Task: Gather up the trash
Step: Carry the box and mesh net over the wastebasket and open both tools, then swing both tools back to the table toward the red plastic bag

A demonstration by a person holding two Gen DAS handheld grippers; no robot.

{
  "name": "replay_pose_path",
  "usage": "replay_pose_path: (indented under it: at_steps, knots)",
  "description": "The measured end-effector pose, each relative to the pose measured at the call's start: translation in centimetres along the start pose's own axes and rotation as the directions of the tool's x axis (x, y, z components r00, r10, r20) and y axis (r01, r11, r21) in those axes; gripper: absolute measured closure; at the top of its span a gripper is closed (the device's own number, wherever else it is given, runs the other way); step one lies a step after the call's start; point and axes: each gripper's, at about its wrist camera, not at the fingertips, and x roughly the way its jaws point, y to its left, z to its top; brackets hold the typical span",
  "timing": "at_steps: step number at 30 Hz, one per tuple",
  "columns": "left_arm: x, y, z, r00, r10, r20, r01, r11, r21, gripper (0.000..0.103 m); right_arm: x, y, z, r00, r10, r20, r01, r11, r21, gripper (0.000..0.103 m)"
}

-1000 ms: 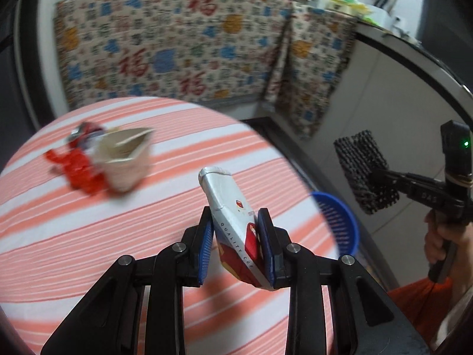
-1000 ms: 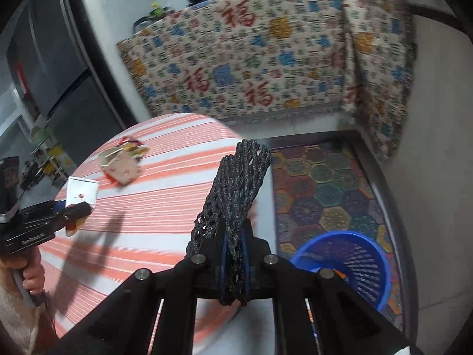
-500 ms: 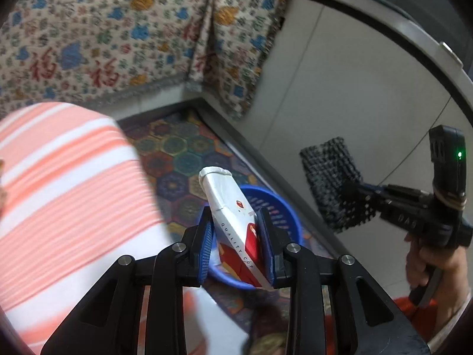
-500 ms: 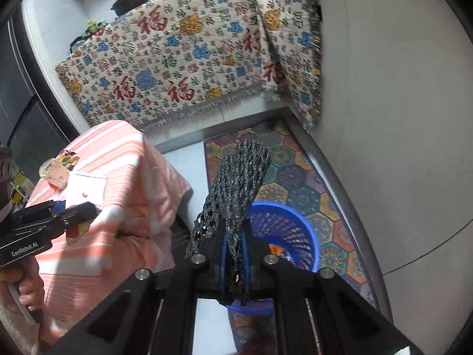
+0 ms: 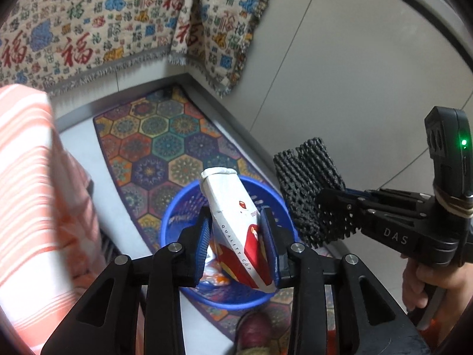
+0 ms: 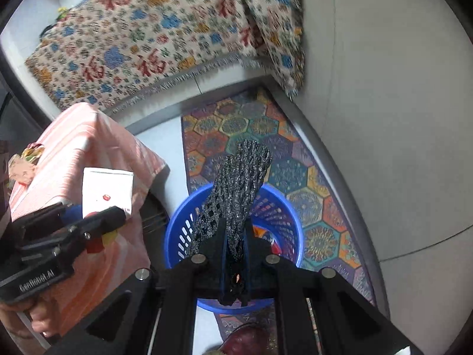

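Observation:
My left gripper (image 5: 236,211) hangs over the blue basket (image 5: 168,227) with a flattened white and red paper cup (image 5: 236,222) standing up between its blue pads. The jaws are opening, and the cup still sits against both pads. To its right, my right gripper (image 5: 320,202) is shut on a folded black foam net (image 5: 307,183). In the right wrist view the black net (image 6: 236,189) rises from the right gripper (image 6: 235,245) directly above the blue basket (image 6: 177,236). The left gripper (image 6: 97,216) and its cup (image 6: 106,186) show at the left. Some trash lies in the basket's bottom.
The table with the pink striped cloth (image 5: 26,177) stands just left of the basket, with more trash (image 6: 23,159) at its far side. A hexagon-patterned rug (image 5: 165,139) lies under the basket. A white cabinet wall (image 5: 354,74) rises close on the right. A shoe tip (image 5: 254,328) shows near the bottom.
Both grippers have swung off the table to the right and sunk toward the blue basket, each still carrying its item. The basket now sits right beneath them.

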Motion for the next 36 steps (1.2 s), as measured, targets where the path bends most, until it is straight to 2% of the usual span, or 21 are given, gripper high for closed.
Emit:
replay_pose_path:
  at_steps: [4, 11, 15, 17, 19, 23, 26, 27, 32, 34, 36]
  knots:
    - [2.3, 0.2, 0.2, 1.000, 0.000, -0.026, -0.001, 1.000, -0.014, 0.066, 1.9, -0.6, 0.1, 0.999, -0.003, -0.042, 0.004, 1.000, 0.017, 0.092]
    - [3.9, 0.3, 0.3, 0.999, -0.002, -0.048, 0.001, 1.000, -0.021, 0.058, 3.7, -1.4, 0.1, 0.997, 0.007, -0.074, -0.004, 0.999, 0.052, 0.091]
    - [4.4, 0.3, 0.3, 0.998, -0.002, -0.058, 0.001, 1.000, -0.024, 0.060, 4.5, -1.8, 0.2, 0.996, 0.000, -0.084, 0.005, 0.998, 0.070, 0.091]
    - [4.5, 0.3, 0.3, 0.998, -0.001, -0.060, -0.001, 1.000, -0.025, 0.060, 4.8, -2.1, 0.2, 0.996, 0.000, -0.088, 0.008, 0.997, 0.082, 0.081]
    - [4.6, 0.4, 0.3, 0.998, 0.001, -0.061, -0.002, 1.000, -0.028, 0.060, 5.1, -2.3, 0.2, 0.996, -0.001, -0.090, 0.010, 0.996, 0.093, 0.075]
    - [4.3, 0.5, 0.4, 0.999, 0.006, -0.051, -0.008, 1.000, -0.024, 0.060, 5.2, -2.1, 0.4, 0.996, -0.002, -0.089, 0.010, 0.996, 0.089, 0.072]
    - [3.7, 0.4, 0.6, 0.999, 0.008, -0.037, -0.009, 1.000, -0.016, 0.060, 5.0, -1.9, 0.5, 0.996, 0.000, -0.084, 0.007, 0.997, 0.082, 0.060]
    - [3.3, 0.4, 0.6, 0.999, 0.007, -0.032, -0.008, 1.000, -0.016, 0.060, 4.9, -1.9, 0.5, 0.997, 0.000, -0.082, 0.007, 0.997, 0.081, 0.058]
    - [-0.6, 0.1, 0.3, 0.999, -0.031, 0.009, 0.031, 0.999, -0.021, 0.057, 3.8, -1.2, 1.2, 0.997, -0.028, -0.069, 0.032, 0.997, 0.066, 0.058]
    - [-3.5, 0.1, -0.3, 0.998, -0.050, 0.040, 0.050, 0.999, -0.014, 0.055, 2.5, -0.1, 1.8, 0.997, -0.068, -0.025, 0.068, 0.997, 0.030, 0.058]
    - [-6.3, 0.6, -1.4, 0.997, -0.051, 0.064, 0.051, 0.999, -0.007, 0.048, 1.0, 1.4, 2.6, 0.996, -0.089, 0.032, 0.089, 0.996, -0.013, 0.056]
